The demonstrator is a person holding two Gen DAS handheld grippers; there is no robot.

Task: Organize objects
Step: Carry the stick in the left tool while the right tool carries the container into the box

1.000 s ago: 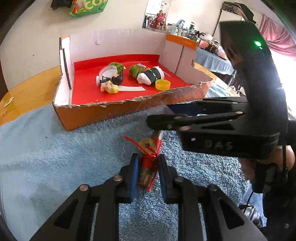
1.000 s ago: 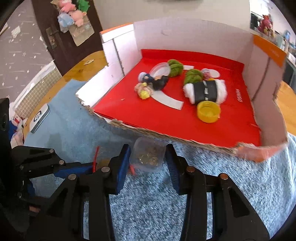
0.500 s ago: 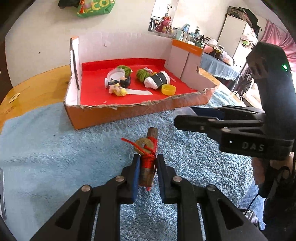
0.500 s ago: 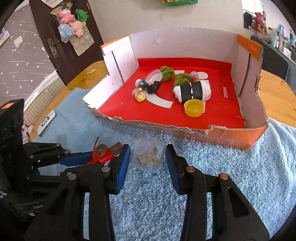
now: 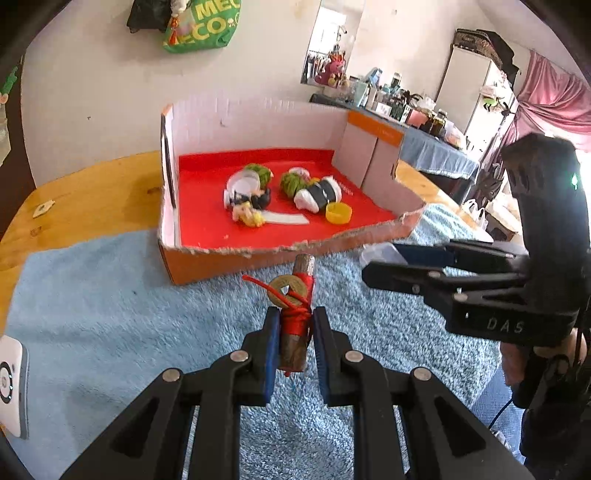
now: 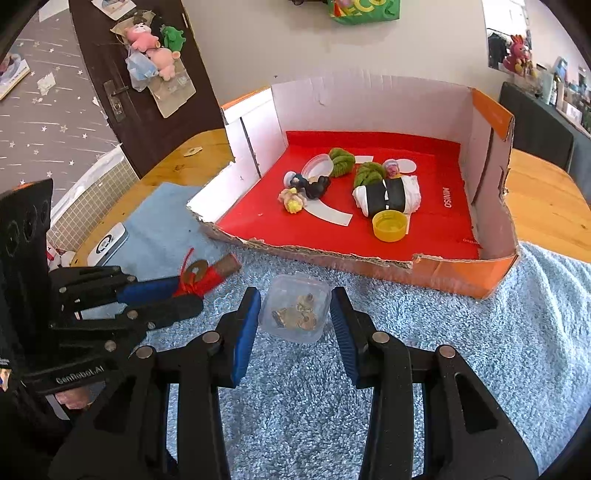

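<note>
Nearest to me, my left gripper is clamped narrow on a brown stick bound with red cord, a brass coin tied near its far end; the stick is held clear above the blue towel. My right gripper has its jaws set about a small clear plastic box with little brownish trinkets inside, and both blue pads appear to press its sides. On the body of that right gripper I read "DAS" in the left wrist view; on the left gripper's body, seen from the right wrist, "GenRobot.AI".

Just beyond both lies the torn front edge of an open cardboard box, orange outside, white walls, red floor, with "MINISO" printed in white on the floor near its right wall. Inside sit a yellow bottle cap, a white plush roll with a black band, two green knitted pieces, a small dark figure and a pale yellow one.

Farther off, a green bag hangs on the wall, its yellow letters reading partly "ECO".
</note>
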